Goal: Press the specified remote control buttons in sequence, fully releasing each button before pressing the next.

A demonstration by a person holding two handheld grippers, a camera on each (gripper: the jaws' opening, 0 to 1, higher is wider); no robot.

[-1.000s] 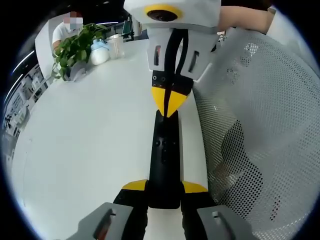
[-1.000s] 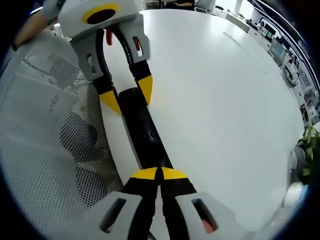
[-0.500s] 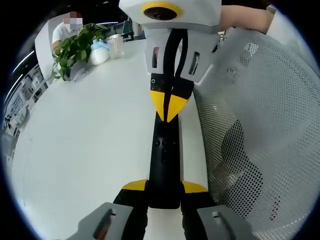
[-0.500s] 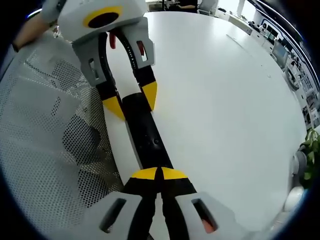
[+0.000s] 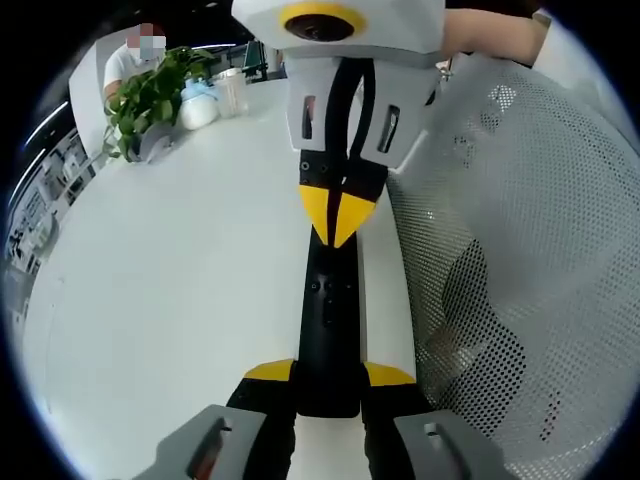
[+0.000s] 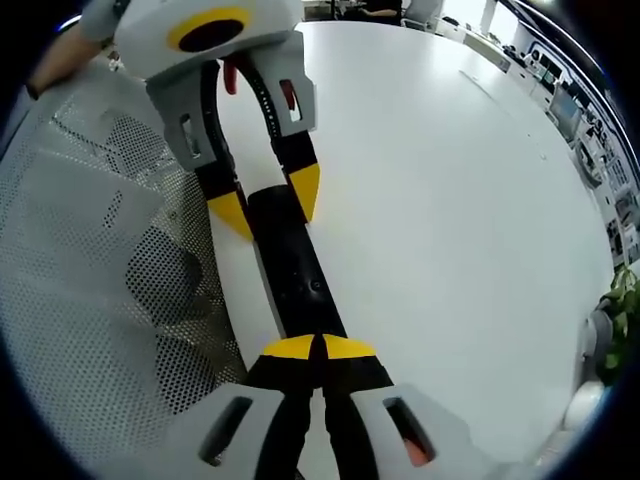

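Closed right tool (image 6: 321, 347) atop black remote (image 6: 294, 275)

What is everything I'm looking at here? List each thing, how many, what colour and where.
Remote control: one, black, lying on the table, pointing away in the left gripper view.
Table: one, white, under everything.
Mesh sheet: one, white, perforated, beside the remote.
Potted plant: one, green, at the table's far end.
Cups: a few, pale, next to the plant.
Left tongs: one pair, yellow tips, gripping the remote's near end.
Right tongs: one pair, yellow tips, closed, over the remote's other end.
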